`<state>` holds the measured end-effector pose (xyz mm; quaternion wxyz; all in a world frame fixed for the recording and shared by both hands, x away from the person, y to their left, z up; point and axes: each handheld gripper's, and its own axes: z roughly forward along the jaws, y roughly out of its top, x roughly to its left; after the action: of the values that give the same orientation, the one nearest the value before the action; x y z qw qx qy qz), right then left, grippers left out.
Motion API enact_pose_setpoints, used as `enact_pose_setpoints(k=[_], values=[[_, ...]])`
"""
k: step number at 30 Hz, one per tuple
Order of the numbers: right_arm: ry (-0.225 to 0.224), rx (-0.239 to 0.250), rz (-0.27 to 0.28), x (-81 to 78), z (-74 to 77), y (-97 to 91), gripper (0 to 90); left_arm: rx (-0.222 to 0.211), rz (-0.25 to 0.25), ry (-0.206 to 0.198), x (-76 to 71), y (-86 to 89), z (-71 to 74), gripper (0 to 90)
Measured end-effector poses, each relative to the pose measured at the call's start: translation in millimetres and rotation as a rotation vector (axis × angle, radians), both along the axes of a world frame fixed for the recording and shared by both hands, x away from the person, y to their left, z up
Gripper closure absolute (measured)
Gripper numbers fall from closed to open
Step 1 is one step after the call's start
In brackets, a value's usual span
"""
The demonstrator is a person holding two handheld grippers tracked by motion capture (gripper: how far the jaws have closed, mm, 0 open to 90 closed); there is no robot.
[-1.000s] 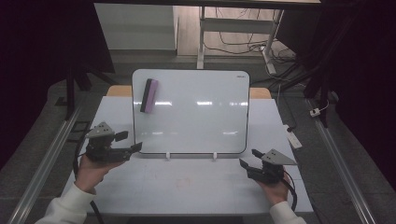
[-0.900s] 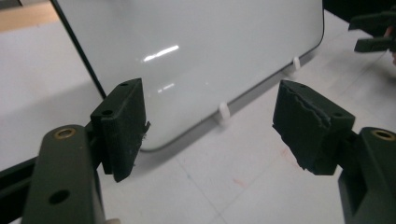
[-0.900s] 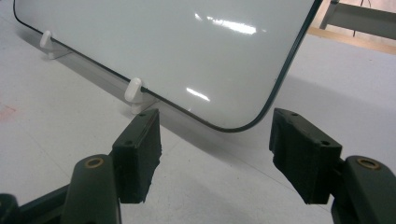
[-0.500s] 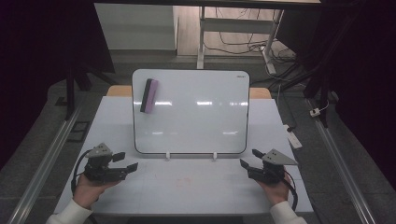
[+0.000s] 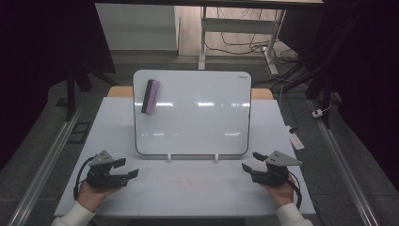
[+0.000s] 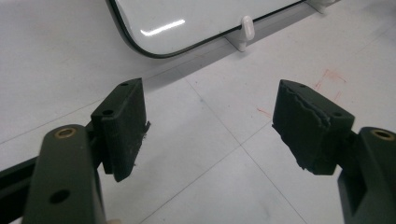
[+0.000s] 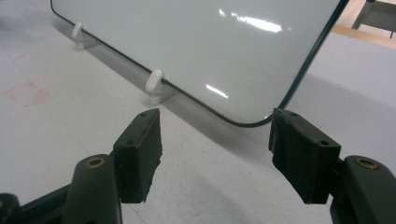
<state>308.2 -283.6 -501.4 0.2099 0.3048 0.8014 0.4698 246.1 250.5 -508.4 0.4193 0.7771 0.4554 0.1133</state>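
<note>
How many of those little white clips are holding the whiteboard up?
2. Both sit under the bottom edge of the whiteboard: the left clip toward the board's left half, the right clip toward its right half. Any support behind the board would be hidden.

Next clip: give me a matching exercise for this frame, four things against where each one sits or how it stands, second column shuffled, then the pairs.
Things:
1. eraser
2. whiteboard
3. left gripper
4. right gripper

Places or states:
A. open, low over the table's near right part
B. stuck at the upper left of the board
C. propped upright on two white clips
D. open, low over the table's near left part

Pairs: 1-B, 2-C, 3-D, 4-A
</note>
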Motion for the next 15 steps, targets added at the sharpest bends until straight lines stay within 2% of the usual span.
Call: enact_pose_setpoints(k=[7, 15], values=[[0.005, -0.029, 0.017, 0.3, -2.7, 3.6, 34.2, -0.004, 0.004, -0.005, 0.1, 1.0, 0.2, 26.2], [0.004, -0.034, 0.018, 0.3, -2.9, 3.8, 34.0, -0.005, 0.004, -0.005, 0.4, 1.1, 0.0, 25.8]])
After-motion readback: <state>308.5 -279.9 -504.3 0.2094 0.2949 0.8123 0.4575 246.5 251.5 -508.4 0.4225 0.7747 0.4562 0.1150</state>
